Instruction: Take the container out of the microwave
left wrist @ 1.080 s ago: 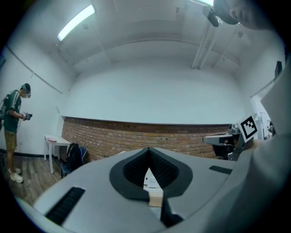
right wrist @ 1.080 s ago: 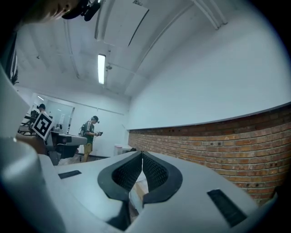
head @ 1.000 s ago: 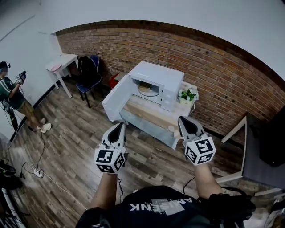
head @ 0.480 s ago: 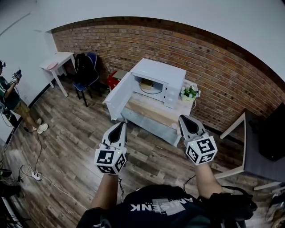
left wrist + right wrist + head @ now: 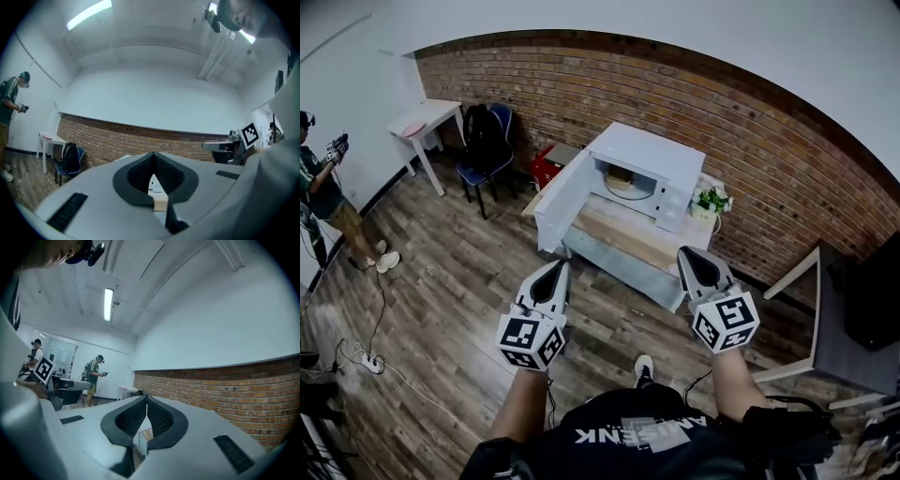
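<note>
A low wooden-topped table (image 5: 614, 239) carries the open white microwave (image 5: 661, 159) and a potted plant (image 5: 712, 201).

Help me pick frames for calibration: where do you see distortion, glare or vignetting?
Head view: strong fisheye, the brick wall bows into an arc; lighting even, no blur. Left gripper view: ceiling strip blown out, corners black. Right gripper view: same black corners, ceiling lamp bright but contained.

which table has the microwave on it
The wood-topped table in the middle, against the brick wall, bears the open microwave. The small white table at left carries something pink.
</note>
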`<state>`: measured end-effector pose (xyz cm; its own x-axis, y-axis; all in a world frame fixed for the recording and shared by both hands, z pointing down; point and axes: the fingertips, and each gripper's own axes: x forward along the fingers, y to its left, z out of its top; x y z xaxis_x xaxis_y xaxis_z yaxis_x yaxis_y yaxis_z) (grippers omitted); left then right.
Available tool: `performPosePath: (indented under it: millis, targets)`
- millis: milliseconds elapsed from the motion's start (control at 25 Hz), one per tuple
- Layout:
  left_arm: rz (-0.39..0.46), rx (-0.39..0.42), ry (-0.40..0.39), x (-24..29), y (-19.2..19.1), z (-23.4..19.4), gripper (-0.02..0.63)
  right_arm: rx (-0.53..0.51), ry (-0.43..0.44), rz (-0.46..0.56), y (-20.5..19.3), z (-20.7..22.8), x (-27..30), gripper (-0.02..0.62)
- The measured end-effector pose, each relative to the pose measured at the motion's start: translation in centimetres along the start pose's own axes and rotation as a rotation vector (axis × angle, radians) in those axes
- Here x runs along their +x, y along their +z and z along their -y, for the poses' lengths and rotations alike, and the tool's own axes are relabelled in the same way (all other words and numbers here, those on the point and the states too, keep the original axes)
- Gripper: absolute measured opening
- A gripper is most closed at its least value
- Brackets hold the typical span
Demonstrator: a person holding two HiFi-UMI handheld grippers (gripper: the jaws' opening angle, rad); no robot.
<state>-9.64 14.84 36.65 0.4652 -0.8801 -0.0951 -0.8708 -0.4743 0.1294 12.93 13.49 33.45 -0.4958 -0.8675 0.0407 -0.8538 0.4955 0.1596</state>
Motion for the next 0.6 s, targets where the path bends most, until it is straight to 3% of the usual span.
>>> performPosePath:
  millis: [160, 600]
  targets:
    - [-0.013, -0.008, 0.085, 1.1, -0.2, -2.1, 0.011, 0.029, 0.023, 0.006, -0.7, 1.1, 2.3, 0.041]
    - [-0.014, 0.026, 0.087, 10.2, 0.2, -2.2, 0.011, 0.025, 0.072, 0.060, -0.1, 8.5, 8.9, 0.041]
